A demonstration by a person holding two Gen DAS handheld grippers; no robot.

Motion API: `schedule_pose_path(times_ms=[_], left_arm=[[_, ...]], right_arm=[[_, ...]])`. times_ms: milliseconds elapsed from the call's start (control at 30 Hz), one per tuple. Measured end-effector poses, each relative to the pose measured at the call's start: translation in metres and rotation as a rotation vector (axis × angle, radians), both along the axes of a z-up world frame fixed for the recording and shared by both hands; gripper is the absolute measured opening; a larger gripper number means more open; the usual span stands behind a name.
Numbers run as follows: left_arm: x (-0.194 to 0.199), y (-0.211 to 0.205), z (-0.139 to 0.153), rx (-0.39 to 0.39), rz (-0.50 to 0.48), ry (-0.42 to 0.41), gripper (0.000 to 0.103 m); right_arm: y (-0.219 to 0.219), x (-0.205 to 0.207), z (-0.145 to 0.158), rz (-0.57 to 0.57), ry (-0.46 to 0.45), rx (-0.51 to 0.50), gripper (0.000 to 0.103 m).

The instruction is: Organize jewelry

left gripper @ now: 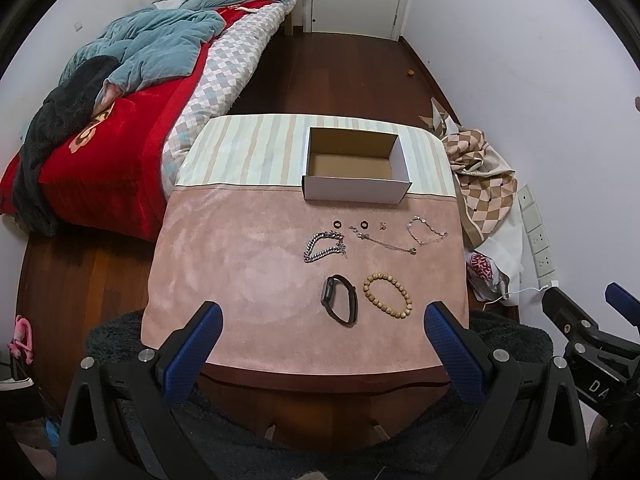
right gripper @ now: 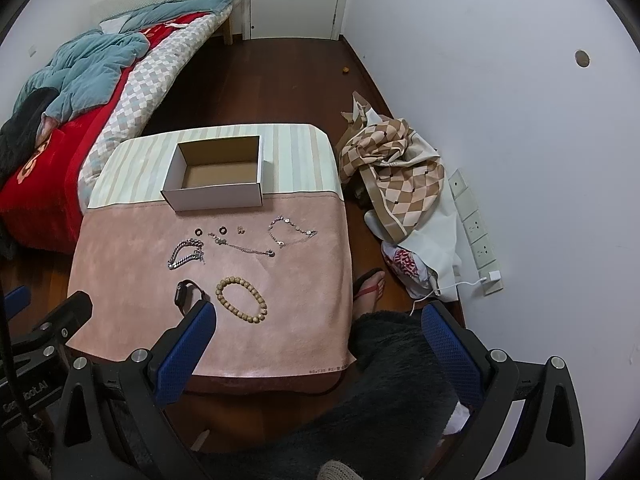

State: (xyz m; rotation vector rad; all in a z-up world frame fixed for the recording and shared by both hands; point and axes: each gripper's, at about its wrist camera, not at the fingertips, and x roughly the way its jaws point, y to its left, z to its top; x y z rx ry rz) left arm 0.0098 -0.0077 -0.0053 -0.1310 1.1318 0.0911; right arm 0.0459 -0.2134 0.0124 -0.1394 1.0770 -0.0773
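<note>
Jewelry lies on a pink cloth (left gripper: 240,280) over a small table. An open white cardboard box (left gripper: 356,190) (right gripper: 216,196) stands empty at the far side. In front of it lie two black rings (left gripper: 337,223), a thick silver chain (left gripper: 324,246) (right gripper: 186,254), a thin necklace (left gripper: 384,242), a fine silver bracelet (left gripper: 426,230) (right gripper: 292,230), a black watch (left gripper: 339,298) (right gripper: 186,290) and a wooden bead bracelet (left gripper: 387,294) (right gripper: 241,299). My left gripper (left gripper: 322,320) is open, held near the table's front edge. My right gripper (right gripper: 318,320) is open too, over the table's right front corner.
A bed with red and blue bedding (left gripper: 120,100) stands left of the table. Checked cloth and bags (right gripper: 396,184) are piled on the floor to the right, beside a power strip (right gripper: 476,236). A person's foot in a sandal (right gripper: 370,284) rests by the table.
</note>
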Motion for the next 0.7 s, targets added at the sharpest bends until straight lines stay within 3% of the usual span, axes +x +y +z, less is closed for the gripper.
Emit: schedule_pose_path(times_ms=[700], left_arm=[[-0.006, 0.001, 0.011, 0.012, -0.002, -0.027, 0.103]], right_arm=[[0.001, -0.003, 0.004, 0.007, -0.013, 0.011, 0.103]])
